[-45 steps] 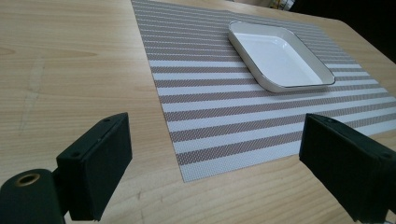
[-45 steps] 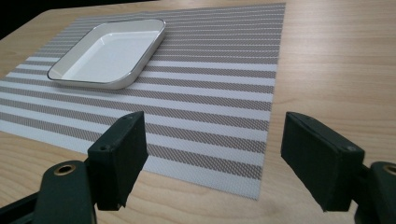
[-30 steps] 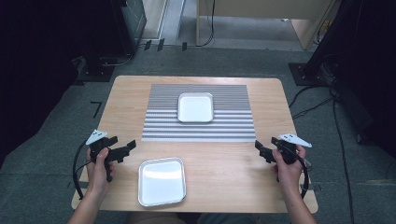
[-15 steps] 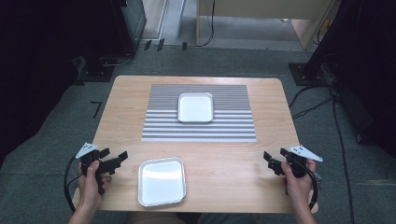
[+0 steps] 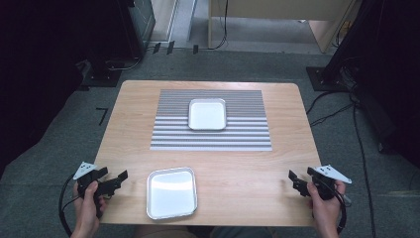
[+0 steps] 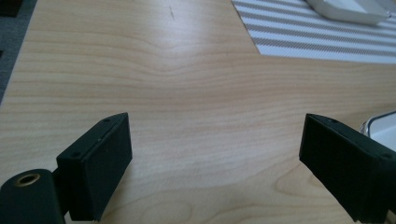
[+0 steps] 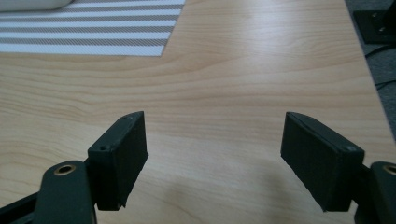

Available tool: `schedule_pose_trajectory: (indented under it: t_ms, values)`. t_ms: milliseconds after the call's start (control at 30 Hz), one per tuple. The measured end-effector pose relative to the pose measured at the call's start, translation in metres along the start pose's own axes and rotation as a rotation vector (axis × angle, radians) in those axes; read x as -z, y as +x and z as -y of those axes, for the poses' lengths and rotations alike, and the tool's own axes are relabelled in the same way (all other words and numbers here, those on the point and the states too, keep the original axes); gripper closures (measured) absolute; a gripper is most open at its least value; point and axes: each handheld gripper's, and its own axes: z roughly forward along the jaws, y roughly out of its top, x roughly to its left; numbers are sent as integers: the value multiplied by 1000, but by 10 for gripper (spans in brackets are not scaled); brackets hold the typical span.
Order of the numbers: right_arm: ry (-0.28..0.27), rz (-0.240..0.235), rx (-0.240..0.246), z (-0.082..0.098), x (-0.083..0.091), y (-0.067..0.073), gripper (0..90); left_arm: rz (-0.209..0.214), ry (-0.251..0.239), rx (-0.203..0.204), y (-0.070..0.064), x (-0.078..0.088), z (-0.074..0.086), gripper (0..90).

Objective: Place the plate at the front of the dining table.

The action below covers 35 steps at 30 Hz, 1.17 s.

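Note:
Two empty square metal trays are on the wooden table (image 5: 277,163). The far tray (image 5: 207,114) sits on a grey striped mat (image 5: 247,124); the near tray (image 5: 171,192) lies on bare wood by the front edge. My left gripper (image 5: 118,179) is held at the front left corner, left of the near tray, open and empty. In the left gripper view the gripper (image 6: 215,163) has wood between its jaws and the near tray's rim (image 6: 380,123) at the right. My right gripper (image 5: 294,182) hovers at the front right corner, open and empty (image 7: 212,156).
Grey floor surrounds the table, with cables (image 5: 332,106) and dark equipment stands (image 5: 109,59) at the back and sides. The striped mat's corner (image 7: 93,28) lies ahead and left of the right gripper.
Both hands have drawn back toward the table's front edge and outward to its corners, a little lower. The jaws stay open and the trays have not moved.

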Motion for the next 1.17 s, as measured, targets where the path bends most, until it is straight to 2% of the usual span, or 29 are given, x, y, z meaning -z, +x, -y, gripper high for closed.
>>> schedule_pose_trajectory:
  t_ms: [233,433,500,567,633,667,1033,1167]
  values:
    - [27,40,5,13,8,-6,222,-61,22,-51,2,7,8,93]
    - [48,69,19,22,12,-9,213,-100,40,-74,4,12,13,93]
    - [66,94,25,24,14,-10,212,-118,54,-93,2,12,15,94]
    - [83,117,48,24,13,-10,208,-145,70,-134,-2,10,16,93]
    - [89,124,61,24,11,-9,191,-172,83,-177,-7,8,18,92]
    - [90,125,59,24,11,-9,188,-169,84,-183,-8,8,18,89]
    - [91,127,58,24,11,-9,183,-169,94,-181,-8,7,17,70]
    - [96,137,47,23,11,-10,147,-168,94,-181,-8,7,17,69]
